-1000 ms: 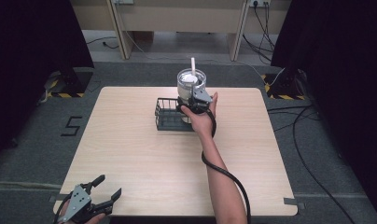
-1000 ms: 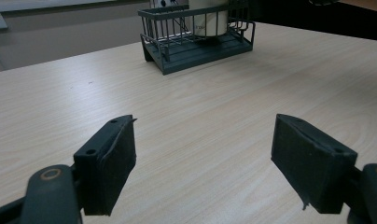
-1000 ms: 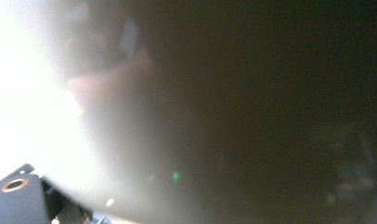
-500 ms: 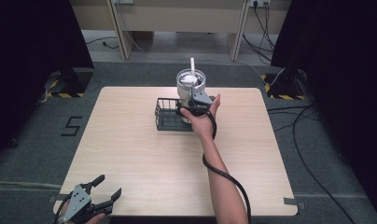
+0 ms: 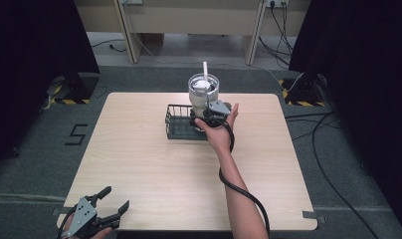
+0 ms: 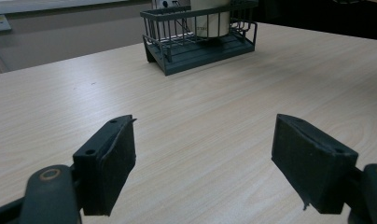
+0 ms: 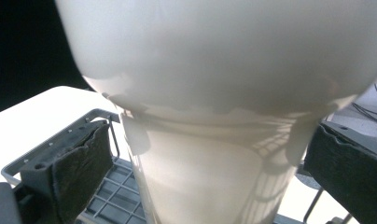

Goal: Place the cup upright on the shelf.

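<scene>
While the left gripper (image 5: 111, 213) idles at the table's near left corner, well apart from everything, its jaws stand wide apart with nothing between them, over bare wood. It plays no part at present.

Further right, a dark wire basket (image 5: 177, 121) sits at the table's (image 5: 139, 164) far centre. A clear plastic cup (image 5: 203, 92) with a white straw (image 5: 205, 69) stands upright at the basket's right end; whether its base rests on the basket floor or hangs just above cannot be told.

Right gripper (image 5: 205, 113): at the cup's near side. In the right gripper view the cup (image 7: 214, 116) stands between the two pads, the left pad (image 7: 81, 161) close beside the wall with a thin gap and the right pad farther off. Jaws are released, not gripping.

Judgement: step in hand is either grasping or letting go of the cup; which one cannot be told. If grasping, centre the cup between the pads, close gently below the wider upper section since thin plastic will buckle, and lift straight up.

Obstacles: the basket rails (image 7: 60, 135) run just beside the left pad, so any sideways move risks snagging wire and dragging the basket. The straw raises the height and tipping risk. The cable (image 5: 239, 186) trails along the forearm, away from the basket.
</scene>
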`<state>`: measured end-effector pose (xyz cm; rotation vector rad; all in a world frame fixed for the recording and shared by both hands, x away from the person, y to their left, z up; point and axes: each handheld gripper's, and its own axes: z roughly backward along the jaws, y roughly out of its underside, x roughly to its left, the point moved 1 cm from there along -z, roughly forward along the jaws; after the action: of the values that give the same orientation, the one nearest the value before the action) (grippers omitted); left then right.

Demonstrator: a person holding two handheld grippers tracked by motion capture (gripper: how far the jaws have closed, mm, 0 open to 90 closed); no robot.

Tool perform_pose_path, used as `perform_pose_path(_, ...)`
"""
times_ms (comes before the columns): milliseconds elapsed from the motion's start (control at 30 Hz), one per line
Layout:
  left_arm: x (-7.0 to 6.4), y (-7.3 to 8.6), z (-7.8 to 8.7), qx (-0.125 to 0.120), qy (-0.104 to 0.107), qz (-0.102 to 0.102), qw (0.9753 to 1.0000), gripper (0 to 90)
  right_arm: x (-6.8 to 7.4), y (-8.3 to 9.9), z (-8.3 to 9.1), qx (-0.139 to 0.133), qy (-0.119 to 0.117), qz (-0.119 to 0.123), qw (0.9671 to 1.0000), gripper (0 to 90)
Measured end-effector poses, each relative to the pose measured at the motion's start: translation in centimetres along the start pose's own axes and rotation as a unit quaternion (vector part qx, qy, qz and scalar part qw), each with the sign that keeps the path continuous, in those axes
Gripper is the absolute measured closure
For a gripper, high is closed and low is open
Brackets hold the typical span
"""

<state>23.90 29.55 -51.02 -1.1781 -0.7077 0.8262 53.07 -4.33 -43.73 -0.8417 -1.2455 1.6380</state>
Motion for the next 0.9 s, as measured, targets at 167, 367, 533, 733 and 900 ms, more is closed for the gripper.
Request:
perform_pose_path(167,0.0,0.0,0.0,0.000,-0.001,-0.001,1.0000,20.9,-0.1,-0.1,0.7,-0.001,-0.001,0.009,1.0000,1.8)
perform_pose_path(367,0.0,0.0,0.0,0.001,-0.002,-0.002,1.0000,20.8,-0.5,0.1,1.7,0.000,0.003,0.008,1.0000,1.8)
perform_pose_path(533,0.0,0.0,0.0,0.001,-0.004,-0.001,1.0000,20.7,-0.8,0.4,2.4,0.001,0.003,0.005,1.0000,1.9)
perform_pose_path(733,0.0,0.0,0.0,0.000,-0.004,-0.001,1.0000,20.6,-1.0,0.5,3.4,-0.001,0.002,0.004,1.0000,2.0)
perform_pose_path(900,0.0,0.0,0.1,0.000,-0.005,-0.002,1.0000,20.6,-1.3,0.7,4.2,-0.001,0.005,0.003,1.0000,2.3)
